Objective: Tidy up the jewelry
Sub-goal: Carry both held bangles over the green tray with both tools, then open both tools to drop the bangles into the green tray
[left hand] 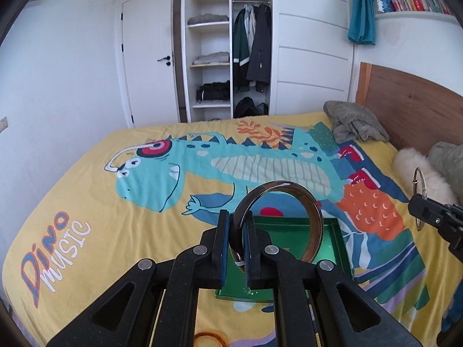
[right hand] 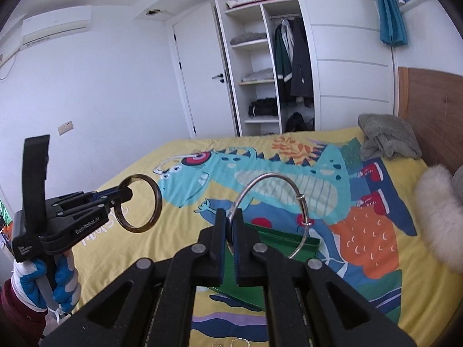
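- Above the bed, the left gripper is clamped on a wide brown bangle; the band's near edge sits pinched between the two pads, and the rest of the hoop stands out ahead of the fingertips, tilted to the right
- From the right wrist view the same bangle hangs upright off the left gripper, held by a gloved hand at the far left
- The right gripper is closed on a thin silver bracelet; the wire runs between the pads near their tips and arcs up and to the right (a small slider knot sits on the wire)
- In the left view the bracelet stands upright off the right gripper
- Below both hoops a green tray lies on the bedspread, partly hidden by the fingers
- An orange ring lies on the bedspread at the bottom edge
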Demonstrator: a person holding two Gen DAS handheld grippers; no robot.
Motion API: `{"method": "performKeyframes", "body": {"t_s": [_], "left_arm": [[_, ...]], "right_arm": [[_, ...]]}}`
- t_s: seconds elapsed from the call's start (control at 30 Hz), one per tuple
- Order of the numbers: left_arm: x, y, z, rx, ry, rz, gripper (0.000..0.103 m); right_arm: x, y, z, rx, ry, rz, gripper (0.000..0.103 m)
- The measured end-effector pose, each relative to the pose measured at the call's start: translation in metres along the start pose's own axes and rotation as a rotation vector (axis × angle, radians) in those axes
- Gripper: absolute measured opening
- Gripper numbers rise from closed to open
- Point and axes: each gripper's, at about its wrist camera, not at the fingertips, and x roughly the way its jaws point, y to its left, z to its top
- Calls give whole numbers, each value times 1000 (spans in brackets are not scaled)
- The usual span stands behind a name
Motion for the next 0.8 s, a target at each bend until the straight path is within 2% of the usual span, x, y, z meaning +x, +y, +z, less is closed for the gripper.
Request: {"method": "performKeyframes", "body": {"t_s": [0.23,0.43,0.57,0.8], "left_arm": [[140,-9,-33,-35,197,-47,9],[226,-21,-77,-53,334,-56,9],[255,-17,-99,-70,382,-32,9],[261,-19,-107,-48,385,17,10]], "right_arm": [[146,-73,-55,108,189,-83,4],[237,-118,-116,177,369,-145,4],[258,-122,-131,170,415,-149,4],[270,-114,-135,101,434,-168,5]]}}
